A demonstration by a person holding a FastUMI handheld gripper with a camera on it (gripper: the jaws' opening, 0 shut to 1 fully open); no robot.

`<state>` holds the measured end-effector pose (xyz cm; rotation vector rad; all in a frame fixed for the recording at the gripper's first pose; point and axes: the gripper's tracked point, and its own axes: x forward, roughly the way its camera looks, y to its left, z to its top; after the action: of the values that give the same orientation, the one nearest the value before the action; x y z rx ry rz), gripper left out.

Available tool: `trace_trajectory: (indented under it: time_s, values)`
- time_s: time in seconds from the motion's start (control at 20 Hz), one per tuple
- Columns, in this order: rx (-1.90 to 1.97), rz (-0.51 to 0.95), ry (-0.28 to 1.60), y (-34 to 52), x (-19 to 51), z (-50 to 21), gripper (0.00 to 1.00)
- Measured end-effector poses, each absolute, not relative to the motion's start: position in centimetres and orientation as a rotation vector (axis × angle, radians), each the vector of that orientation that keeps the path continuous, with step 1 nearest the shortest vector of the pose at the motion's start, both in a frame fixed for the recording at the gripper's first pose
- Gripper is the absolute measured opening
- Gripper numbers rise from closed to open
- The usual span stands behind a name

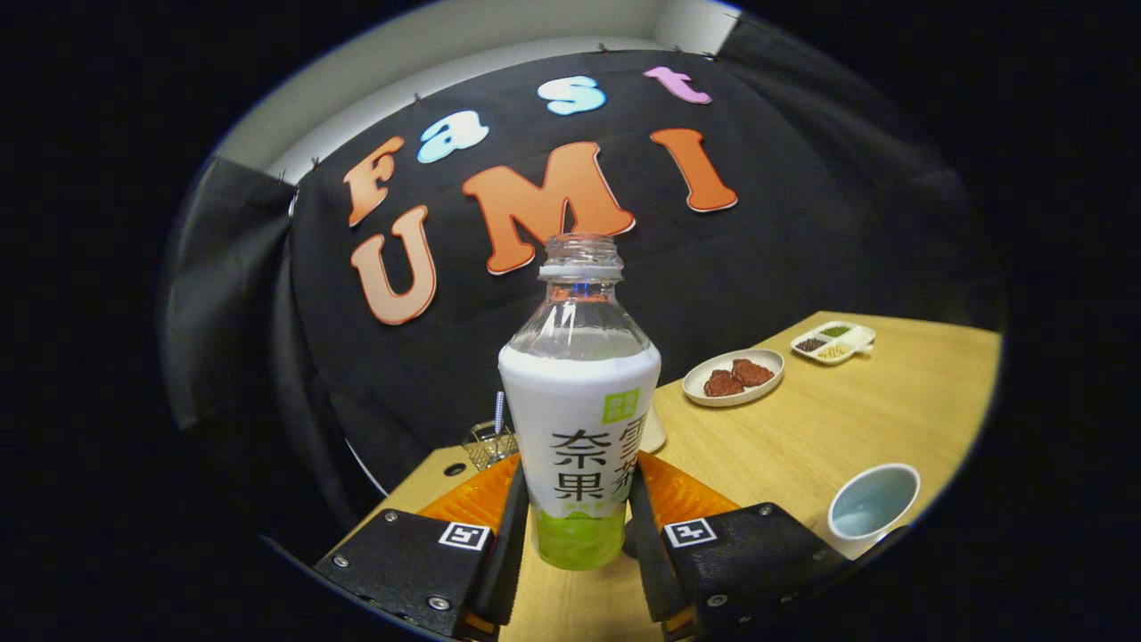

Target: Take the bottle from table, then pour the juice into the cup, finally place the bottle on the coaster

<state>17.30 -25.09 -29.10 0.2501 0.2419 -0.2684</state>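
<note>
I'm gripping the clear plastic bottle with the white label and green juice (pixel 579 419) in my tongs (pixel 578 526), both fingers pressing on its lower body. It's standing upright, uncapped, long axis vertical, seemingly lifted off the wooden table (pixel 802 437). The pale blue round cup (pixel 873 508) is sitting off to the right near the table's edge, so I judge pouring means tipping rightward.

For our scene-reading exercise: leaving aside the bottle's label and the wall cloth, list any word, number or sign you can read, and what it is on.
None readable.
Two square markers on the gripper, shut on the bottle: coded patterns, no words.
Cup, plate, divided dish: no writing visible.
</note>
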Motion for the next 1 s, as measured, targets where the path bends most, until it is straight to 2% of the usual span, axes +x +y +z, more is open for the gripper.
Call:
trace_trajectory:
  time_s: [0.3, 0.6, 1.0]
  values:
    - [-0.060, -0.229, 0.358, -25.7, 20.1, -31.9, 0.57]
    - [-0.110, -0.229, 0.439, -26.8, 20.7, -35.1, 0.57]
    - [-0.028, -0.257, 0.450, -27.8, 21.3, -38.5, 0.58]
